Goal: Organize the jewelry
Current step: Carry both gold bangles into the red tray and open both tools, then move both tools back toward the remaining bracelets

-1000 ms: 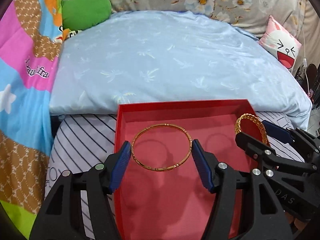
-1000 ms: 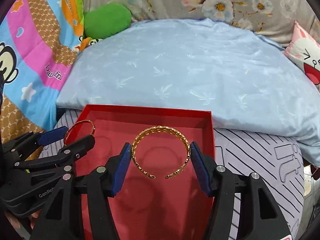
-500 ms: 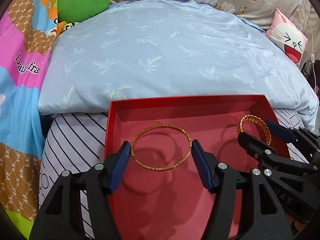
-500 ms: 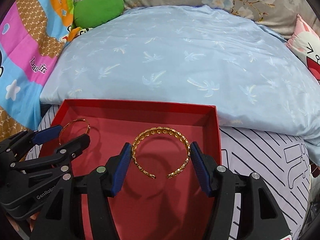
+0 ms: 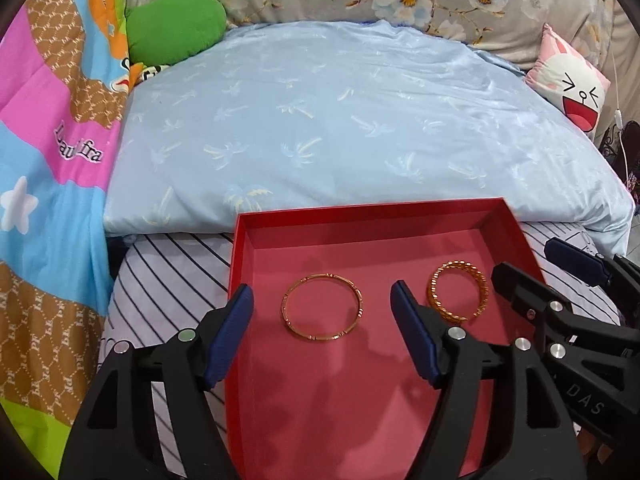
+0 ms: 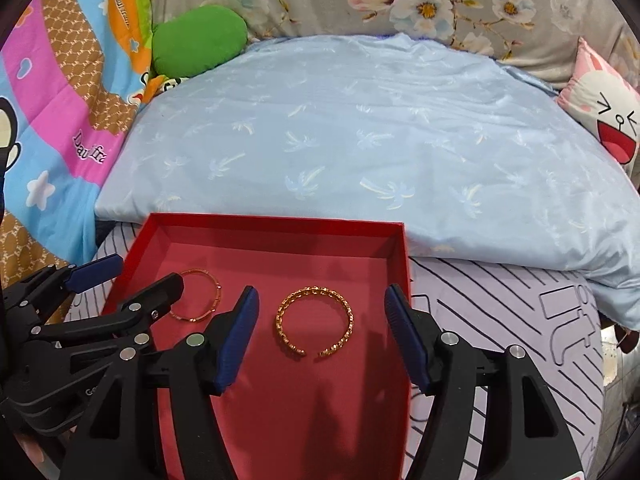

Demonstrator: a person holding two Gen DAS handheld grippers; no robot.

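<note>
Left claw [image 5: 322, 334] is hanging spread and empty over the bangle [image 5: 322, 307]; right claw [image 6: 322, 330] is doing likewise over the cuff [image 6: 314, 322]. Both pieces are lying apart in the red box [image 5: 360, 216] on the bed, so placing looks done; nothing more seems left.

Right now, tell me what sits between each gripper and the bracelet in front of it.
Nothing visible. The thin bangle lies flat on the red box floor in the open left gripper; the open-ended cuff bracelet lies likewise before the open right gripper. Neither touches the fingers.
</note>
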